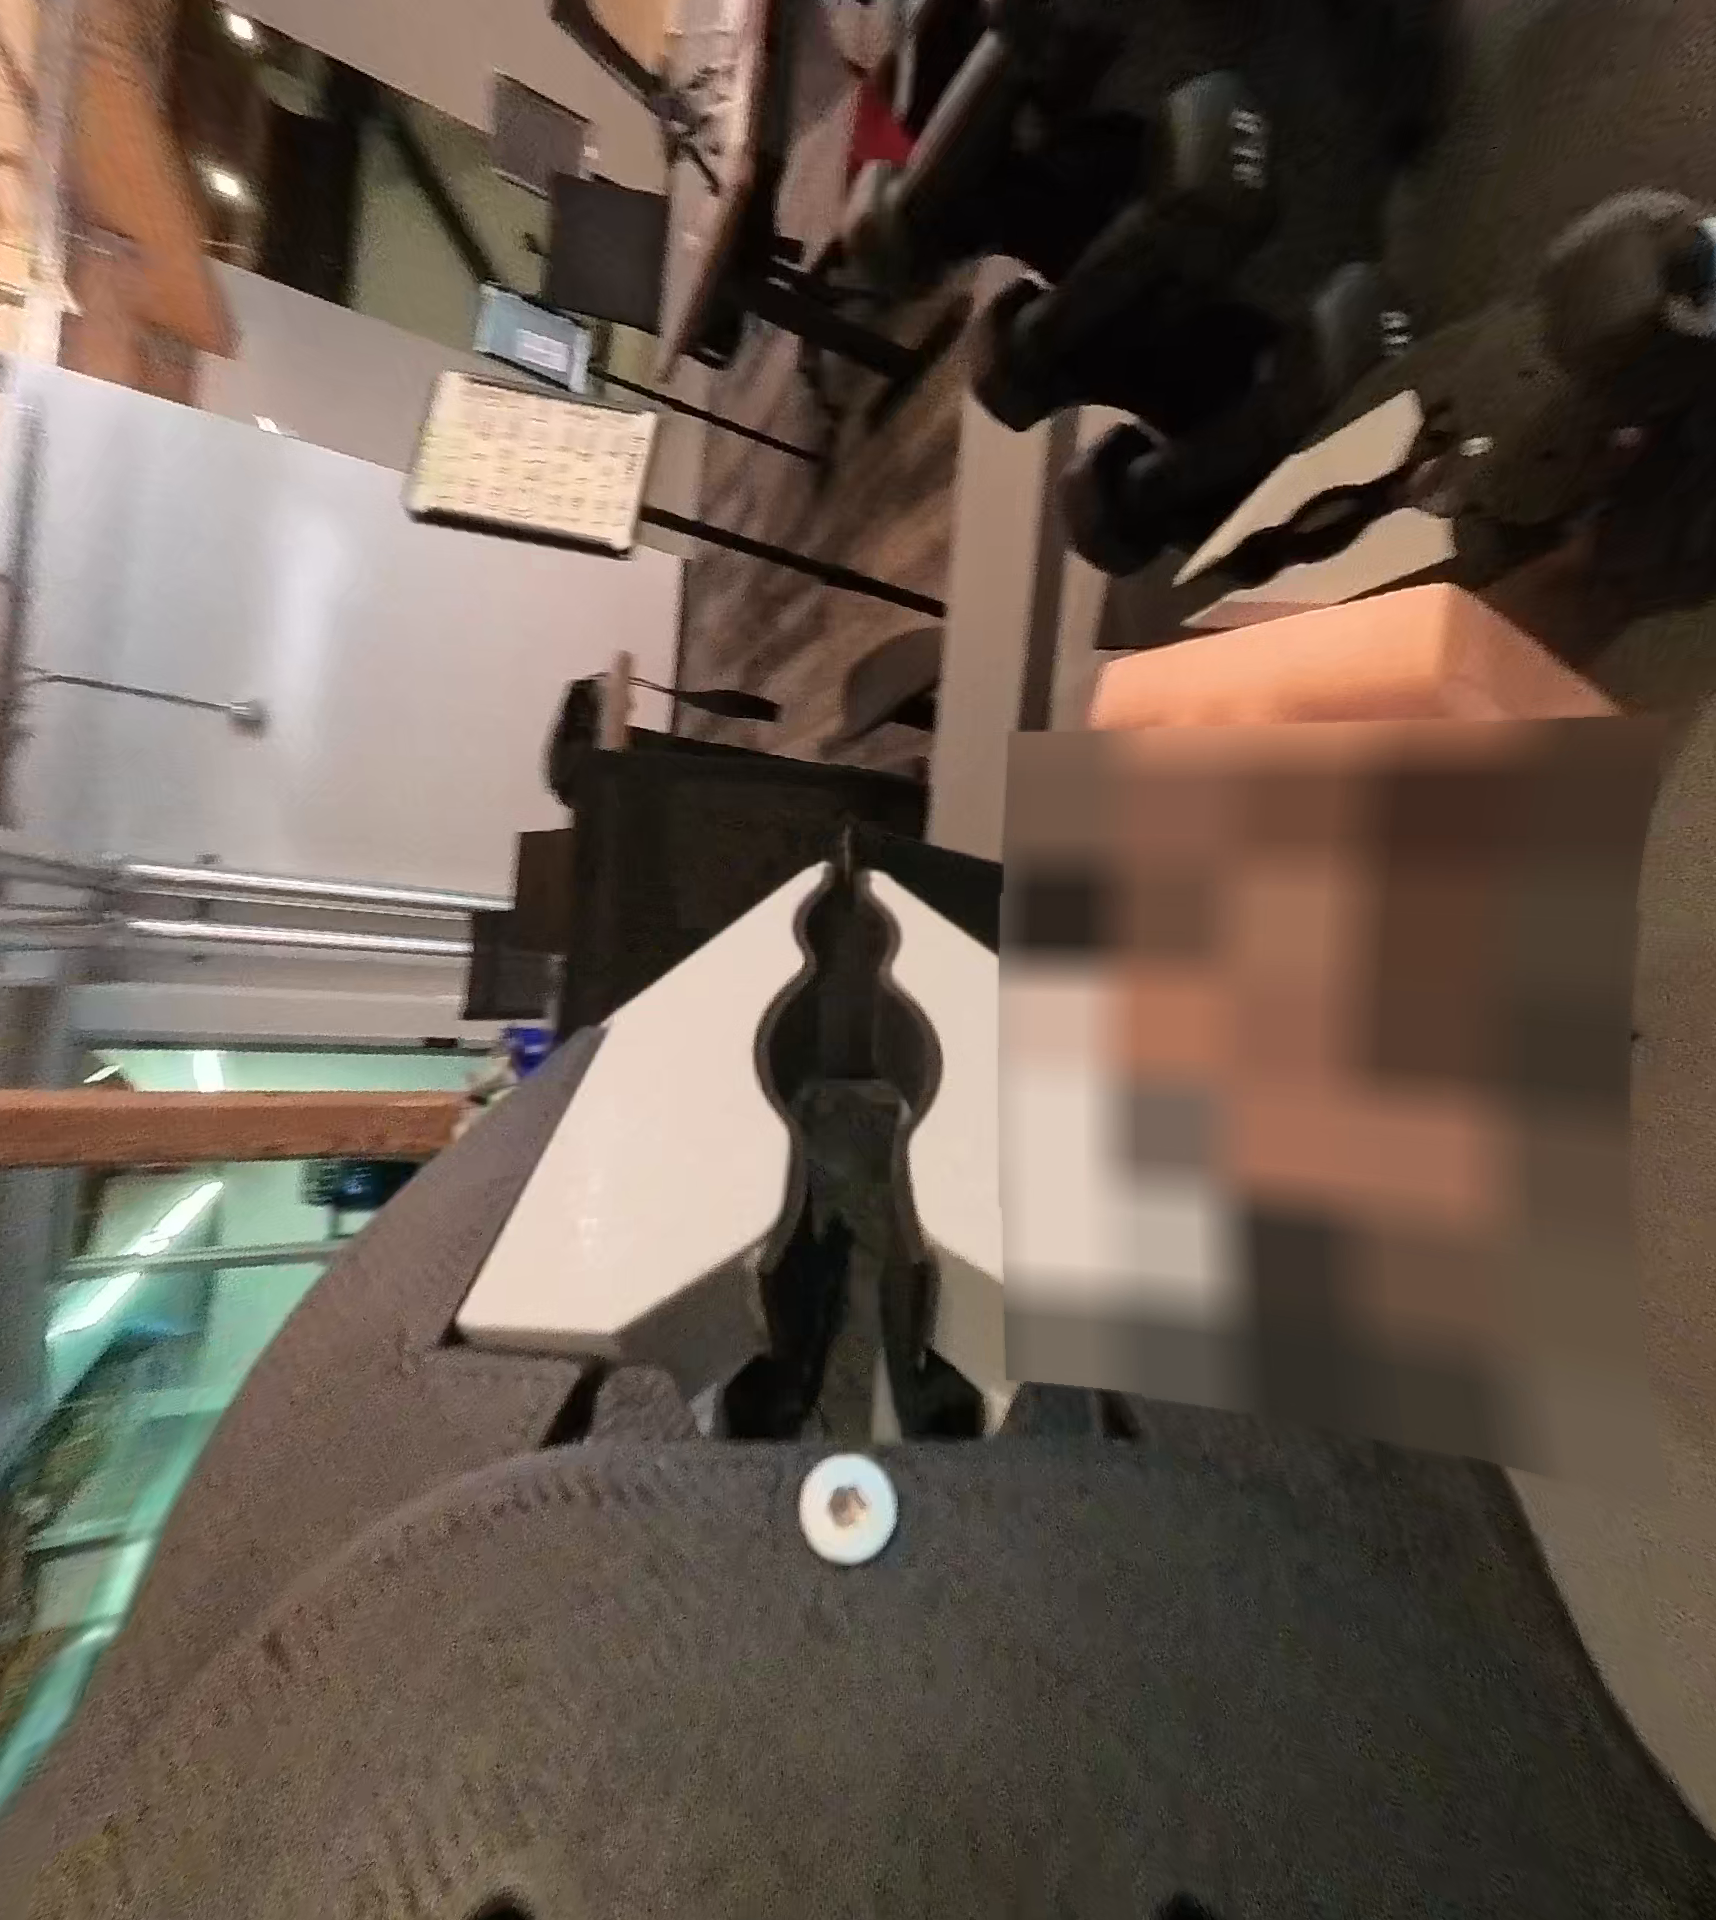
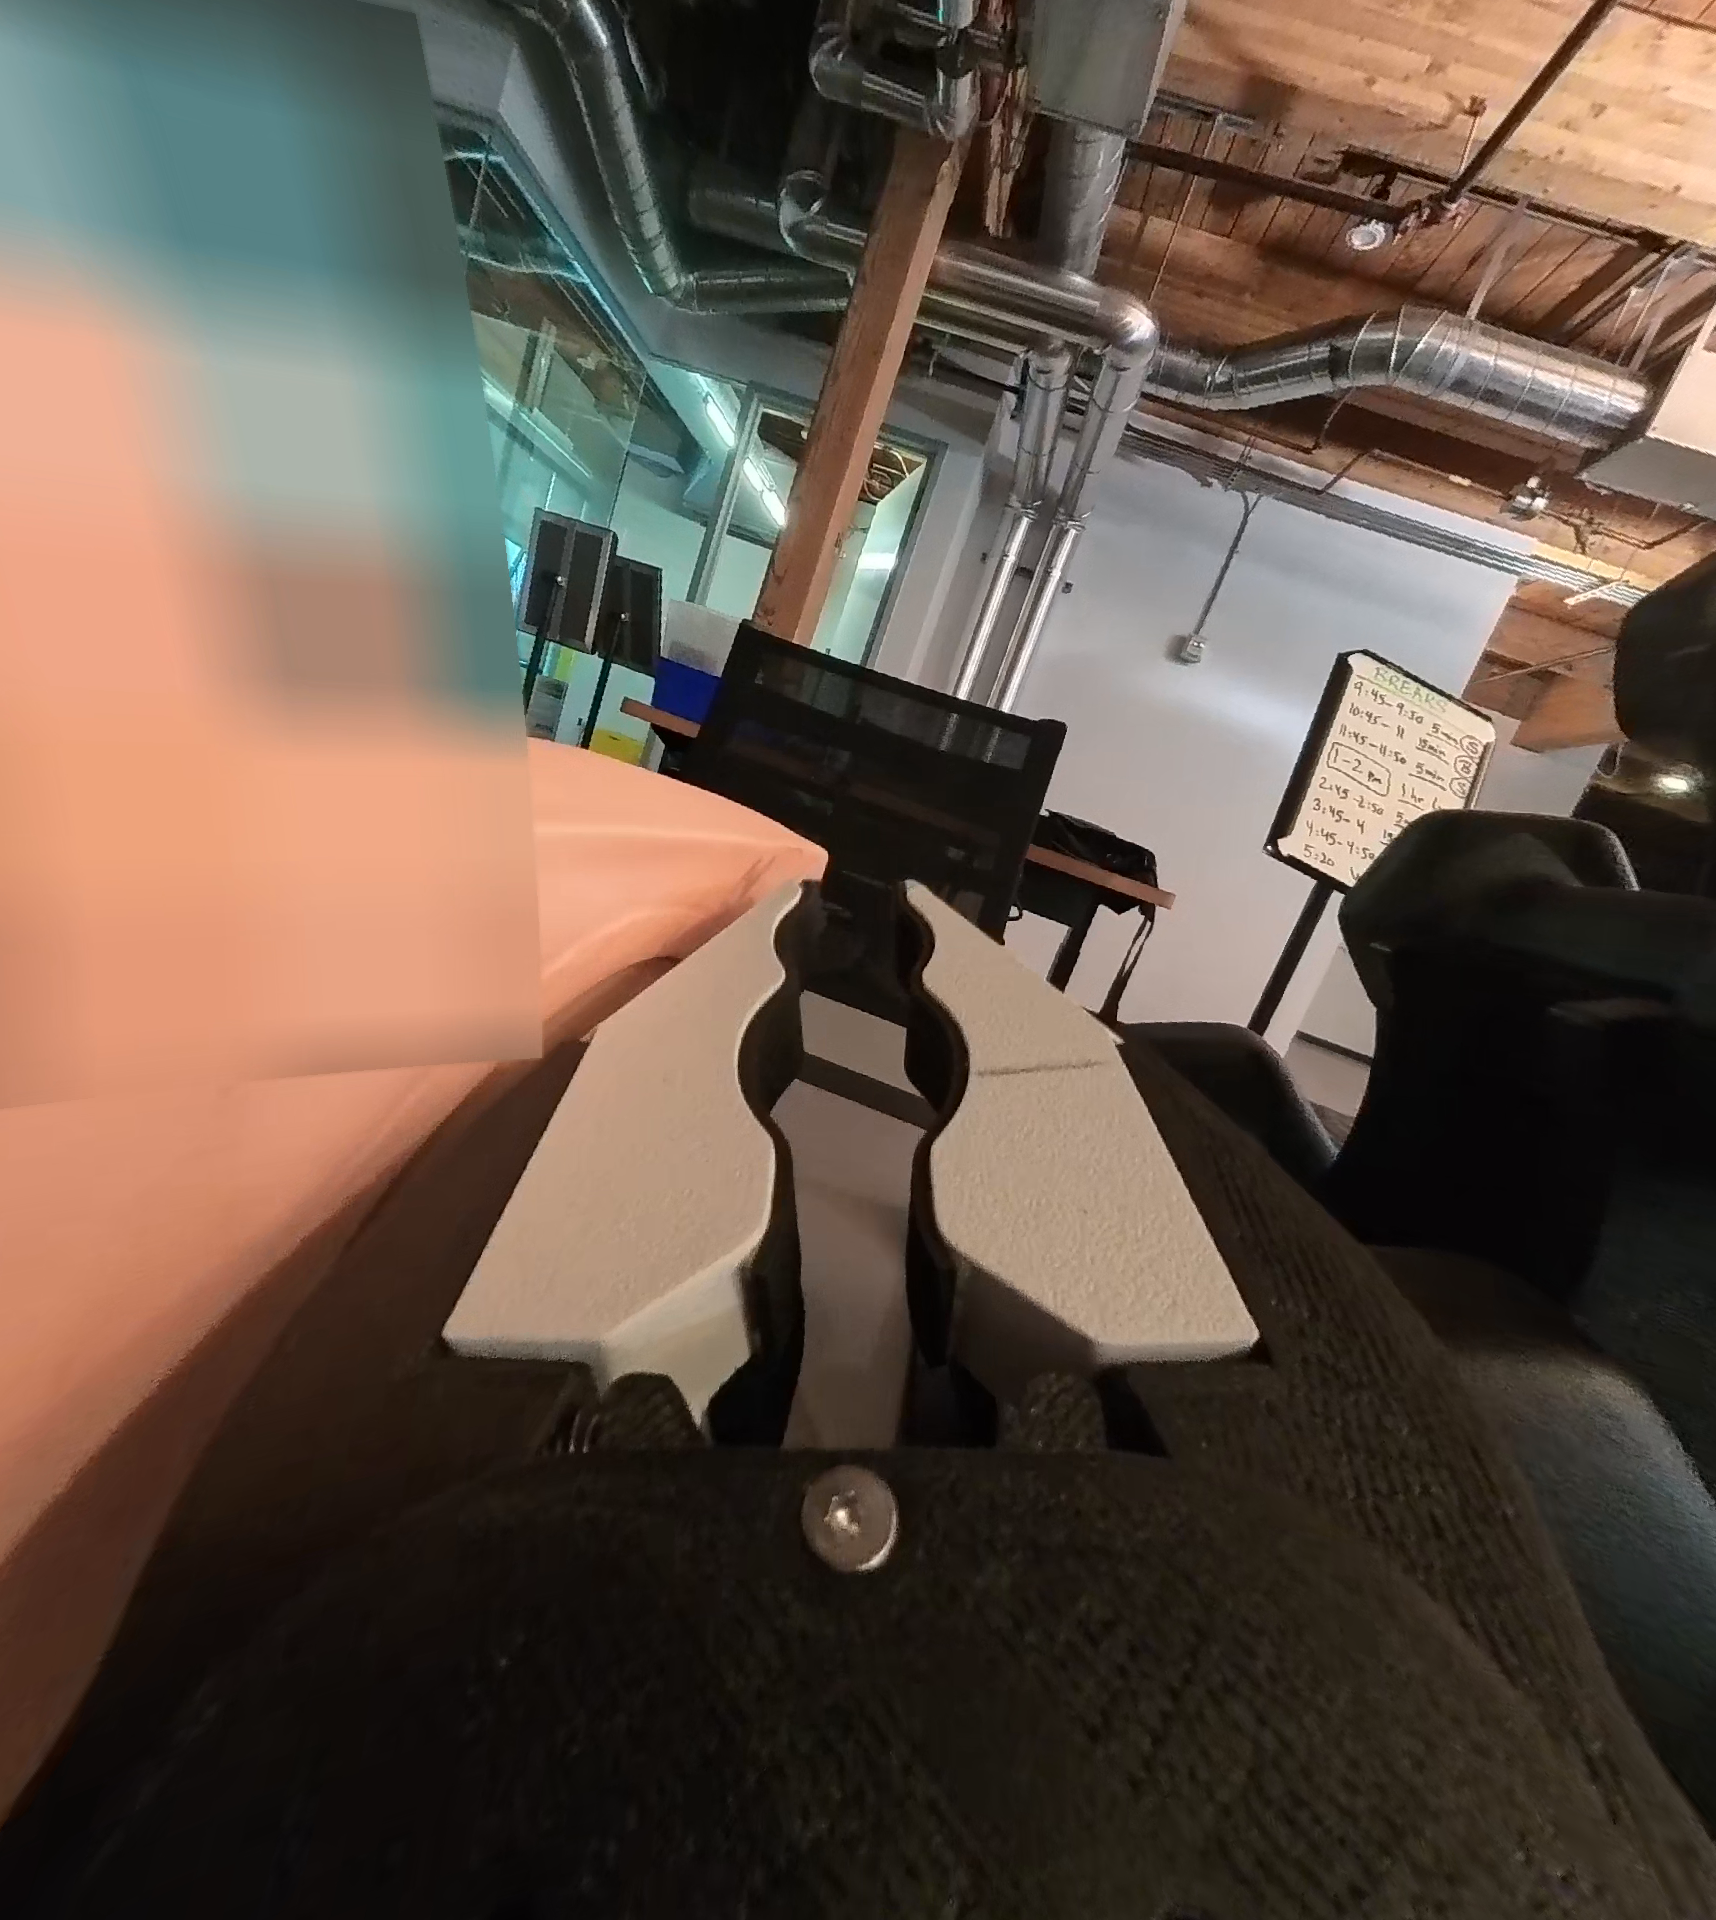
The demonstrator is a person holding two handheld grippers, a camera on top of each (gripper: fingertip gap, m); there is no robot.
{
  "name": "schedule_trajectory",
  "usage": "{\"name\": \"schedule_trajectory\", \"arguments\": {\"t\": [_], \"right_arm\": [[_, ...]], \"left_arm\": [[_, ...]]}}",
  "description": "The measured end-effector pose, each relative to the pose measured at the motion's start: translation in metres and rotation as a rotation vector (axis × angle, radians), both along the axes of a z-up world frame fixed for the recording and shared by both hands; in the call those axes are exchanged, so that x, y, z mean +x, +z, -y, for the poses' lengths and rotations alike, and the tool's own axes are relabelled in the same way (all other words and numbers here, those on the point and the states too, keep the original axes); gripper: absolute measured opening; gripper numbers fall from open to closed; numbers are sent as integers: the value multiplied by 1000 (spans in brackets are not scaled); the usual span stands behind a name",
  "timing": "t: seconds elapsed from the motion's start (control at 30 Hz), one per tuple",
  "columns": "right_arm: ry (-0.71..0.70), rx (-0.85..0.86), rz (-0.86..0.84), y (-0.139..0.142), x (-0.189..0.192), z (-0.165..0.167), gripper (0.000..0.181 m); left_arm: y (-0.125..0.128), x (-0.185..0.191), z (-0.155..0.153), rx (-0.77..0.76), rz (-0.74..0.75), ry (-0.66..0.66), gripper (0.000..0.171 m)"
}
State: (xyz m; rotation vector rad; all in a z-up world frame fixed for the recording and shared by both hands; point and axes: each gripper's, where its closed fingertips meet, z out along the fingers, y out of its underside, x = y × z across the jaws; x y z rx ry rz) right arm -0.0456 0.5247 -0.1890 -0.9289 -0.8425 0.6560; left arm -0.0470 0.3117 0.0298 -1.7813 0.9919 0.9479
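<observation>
Pointing into open room air, the left gripper [image 1: 849,883], built of grainy black printed plastic with smooth white scalloped finger plates, is seen with its tips pressed together and nothing between them. The right gripper [image 2: 859,899], of the same make, is held with a narrow gap between its wavy-edged white plates, also empty. A smooth peach-coloured block [image 2: 625,831] lies just beside the right gripper's left flank. Farther off, a black mesh office chair [image 2: 885,748], a framed whiteboard on a stand [image 2: 1373,769] and ribbed silver ducts [image 2: 1405,364] under a plank ceiling are visible.
</observation>
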Motion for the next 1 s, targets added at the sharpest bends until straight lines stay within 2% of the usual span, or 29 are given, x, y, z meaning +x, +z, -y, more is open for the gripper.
{"name": "schedule_trajectory", "arguments": {"t": [0.03, 0.13, 0.27, 0.5, 0.73, 0.83, 1.0], "right_arm": [[0, 0, 1, 0, 0, 0, 11], [0, -4, 0, 0, 0, -1, 11], [3, -11, 2, -1, 0, -1, 12], [10, -1, 13, -2, -3, 1, 11], [16, -5, 12, -2, -4, 0, 11], [19, -5, 12, -2, -5, 0, 11], [17, -21, 5, -3, -4, -3, 11]], "left_arm": [[-11, 2, -4, -22, 28, -5, 2], [-49, 3, -15, -100, 57, 2, 0], [-81, 7, -32, -168, 141, -15, 1], [-94, -27, -86, -154, 89, 59, 1], [-113, -67, -138, -242, 75, 182, 1], [-125, -81, -160, -276, 107, 220, 1], [-155, -101, -187, -367, 62, 278, 2]]}}
